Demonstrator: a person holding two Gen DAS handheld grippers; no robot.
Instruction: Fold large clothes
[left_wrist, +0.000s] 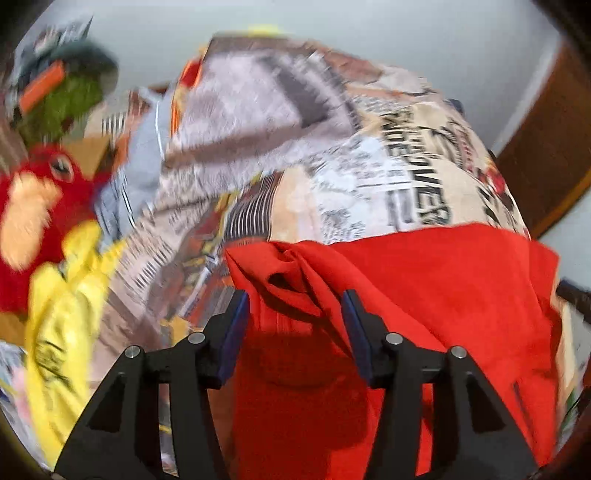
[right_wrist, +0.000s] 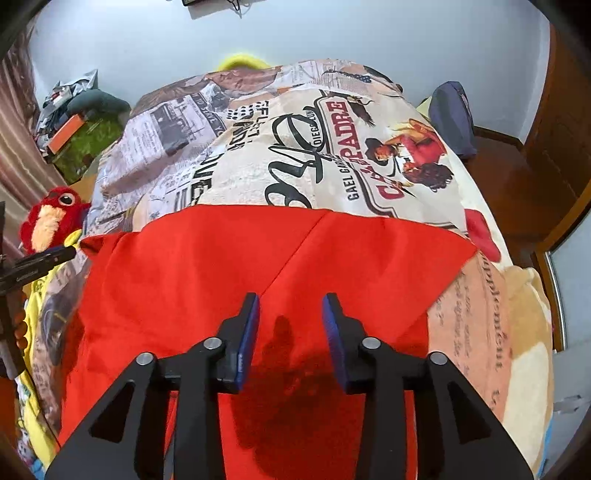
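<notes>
On the bed, right under both of your grippers, lies the red garment (right_wrist: 229, 266), spread over a bedspread (right_wrist: 373, 155) printed with newspaper pages and poster lettering. Your right gripper (right_wrist: 290, 302) hangs above a flat stretch of the red cloth, its blue-padded fingers (right_wrist: 248, 332) parted to a middling gap with nothing between them, only their own shadow on the cloth below. Your left gripper (left_wrist: 295, 299) sits over a bunched, rumpled edge of the garment (left_wrist: 424, 280); its fingers (left_wrist: 232, 332) stand wider apart, and a raised fold rises into the gap, though neither pad presses on it. Beside the garment's left edge you have a yellow printed cloth (left_wrist: 62, 332) and, just beyond it, a red plush bird (right_wrist: 51, 218) with a pale beak; neither lies on the red cloth. Farther back on that side a green mat (right_wrist: 88, 144) carries an orange box (right_wrist: 66, 133) and loose clutter. The right wrist view, which is sharp, alone shows you a dark blue bag (right_wrist: 454, 118) on the brown floor to the right of the bed, a wooden door frame (right_wrist: 561, 236), and the tip of the other gripper at its left margin. The left wrist view is smeared with blur, yet only it shows the crumpled edge of the garment.
</notes>
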